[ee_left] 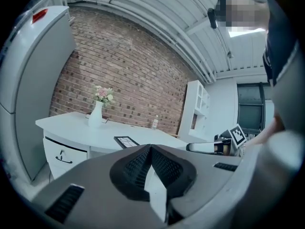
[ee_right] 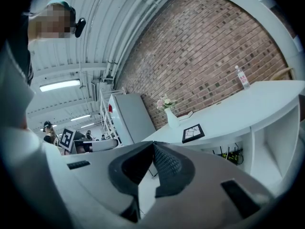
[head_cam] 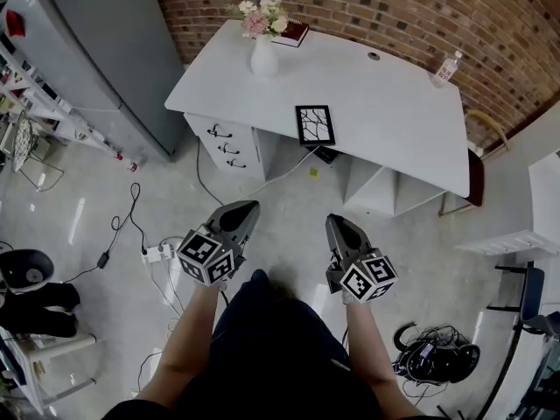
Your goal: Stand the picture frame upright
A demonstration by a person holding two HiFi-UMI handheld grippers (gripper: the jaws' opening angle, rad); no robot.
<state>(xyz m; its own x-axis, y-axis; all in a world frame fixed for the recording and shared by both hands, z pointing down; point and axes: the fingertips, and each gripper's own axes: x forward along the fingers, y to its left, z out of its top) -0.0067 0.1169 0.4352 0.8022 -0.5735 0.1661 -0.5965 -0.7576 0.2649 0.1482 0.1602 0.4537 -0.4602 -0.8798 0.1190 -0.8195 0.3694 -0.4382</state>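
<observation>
Large white curved desk is noted well ahead of both sets of fingers, against a red brick wall. A tall grey metal cabinet stands far out beyond the left fingers. The left gripper and right gripper are held over the floor short of the desk. Each pair of jaws is pressed together with nothing between them. The black rectangular picture frame is seen lying flat near the desk's front edge, ahead of and roughly between the two sets of fingers, well apart from both. The task is judged not begun. Risks: closed jaws cannot take the frame; a frame this near the edge could be nudged off if pried from the far side; once raised it could tip back, since no rear stand is visible. A white vase of flowers stands beyond the frame on the left fingers' side, and a clear plastic bottle far beyond the right fingers; neither blocks the approach. A white power strip with black cable lies on the floor beside the left fingers and could be caught.
</observation>
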